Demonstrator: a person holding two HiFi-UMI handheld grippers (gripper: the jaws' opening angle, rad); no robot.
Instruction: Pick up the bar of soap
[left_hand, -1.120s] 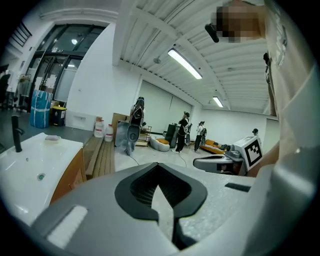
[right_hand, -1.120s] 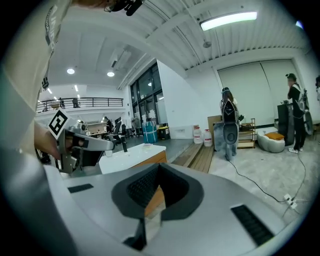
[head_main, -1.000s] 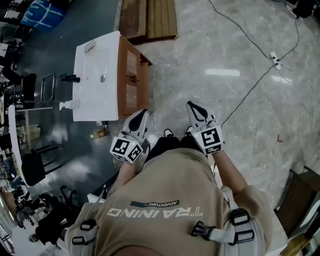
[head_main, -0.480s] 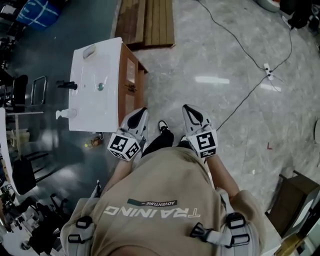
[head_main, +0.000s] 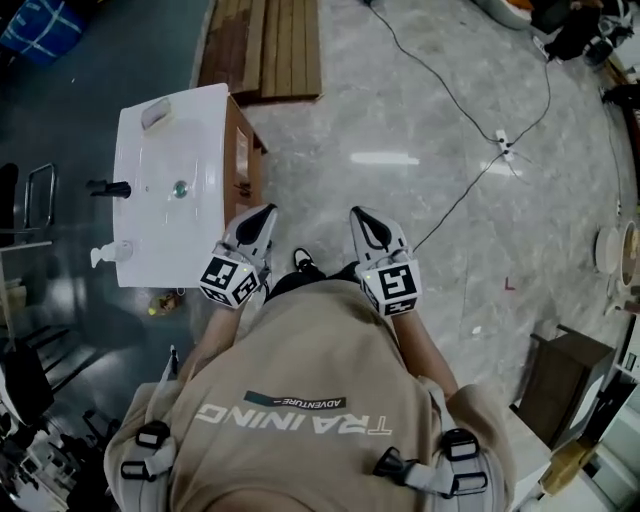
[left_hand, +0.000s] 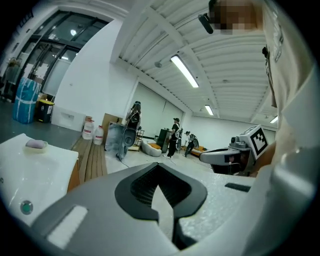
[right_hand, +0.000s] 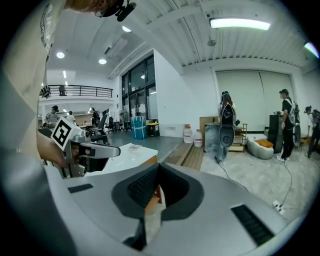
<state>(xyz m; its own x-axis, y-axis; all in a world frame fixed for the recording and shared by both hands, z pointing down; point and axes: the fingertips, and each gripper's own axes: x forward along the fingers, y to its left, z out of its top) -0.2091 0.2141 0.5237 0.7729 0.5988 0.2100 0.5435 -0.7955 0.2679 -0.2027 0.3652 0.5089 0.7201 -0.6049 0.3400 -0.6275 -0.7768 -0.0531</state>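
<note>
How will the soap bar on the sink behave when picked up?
The soap bar looks small and rounded, so likely stiff and light. It lies in a dish on the sink, so it may be wet and slippery.

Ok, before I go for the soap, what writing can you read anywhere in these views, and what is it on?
"TRAINING": large white letters on the shirt, upside down in the head view.
"ADVENTURE": on a small dark patch next to that word.
Labels on the jugs: too small to read.
Marker cubes on the left gripper and right gripper: square patterns, no letters.
</note>
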